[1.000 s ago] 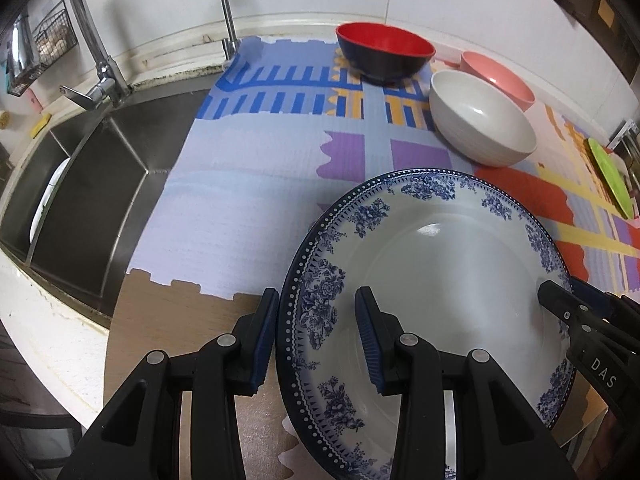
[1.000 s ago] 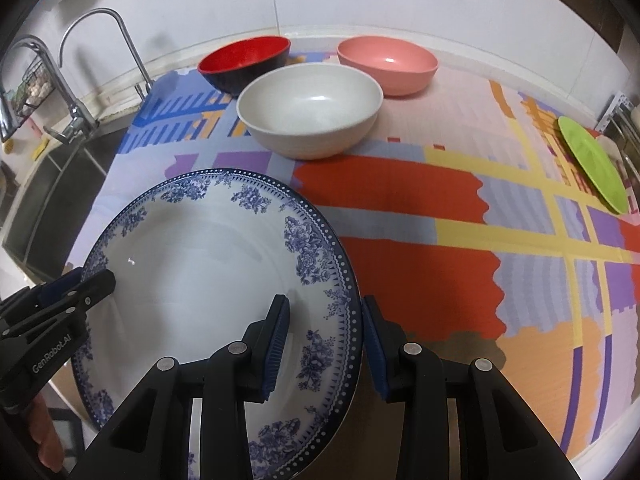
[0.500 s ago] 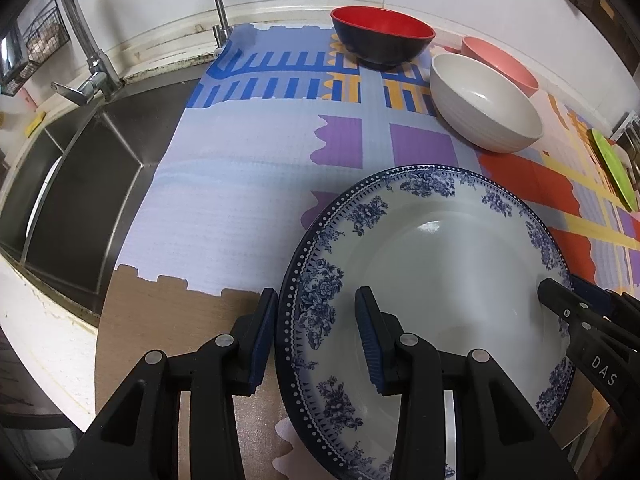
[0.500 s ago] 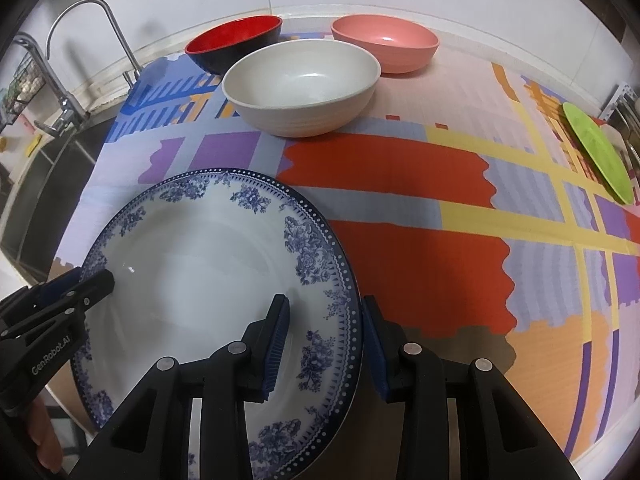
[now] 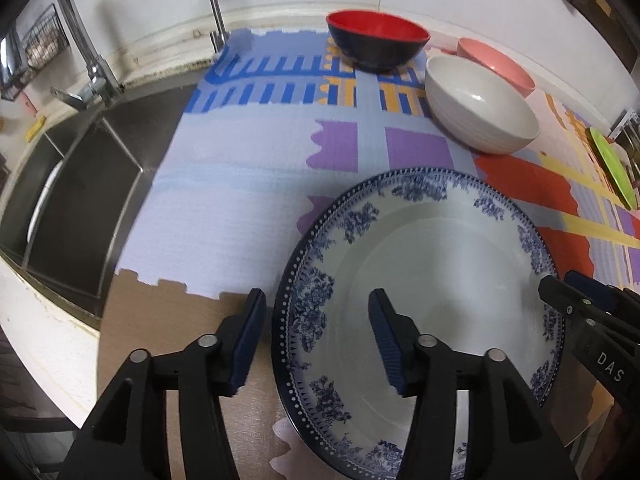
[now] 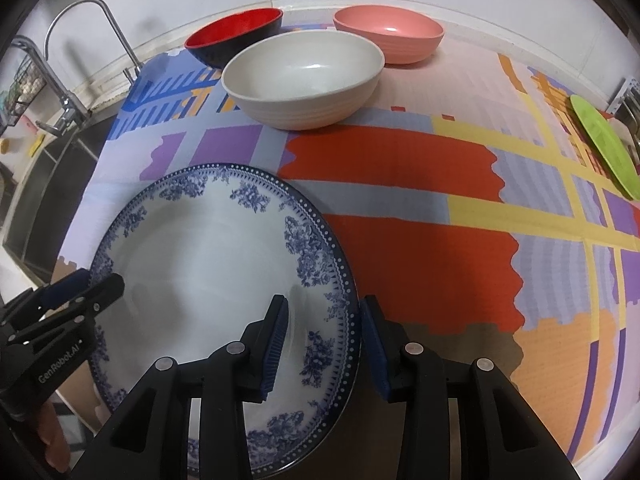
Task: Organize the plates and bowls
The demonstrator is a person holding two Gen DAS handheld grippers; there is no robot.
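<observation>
A large blue-and-white floral plate (image 5: 440, 280) (image 6: 208, 264) lies level at the near edge of the patterned mat (image 5: 240, 208). I cannot tell whether it rests on the mat. My left gripper (image 5: 316, 308) straddles the plate's left rim; its jaws are opening and the pads stand off the rim. My right gripper (image 6: 324, 308) is shut on the plate's right rim, one pad inside and one outside. Each gripper shows at the plate's far side in the other's view. Behind stand a white bowl (image 6: 300, 80), a red-and-black bowl (image 6: 236, 36) and a pink bowl (image 6: 388, 32).
A steel sink (image 5: 80, 200) with a tap (image 5: 88, 72) lies left of the mat. A green plate (image 6: 604, 144) leans at the far right by a rack. The tiled wall runs behind the bowls, and the counter edge is just below the grippers.
My left gripper's jaws have spread apart and let go of the plate's rim. The right gripper keeps its grip; the plate has barely shifted.
</observation>
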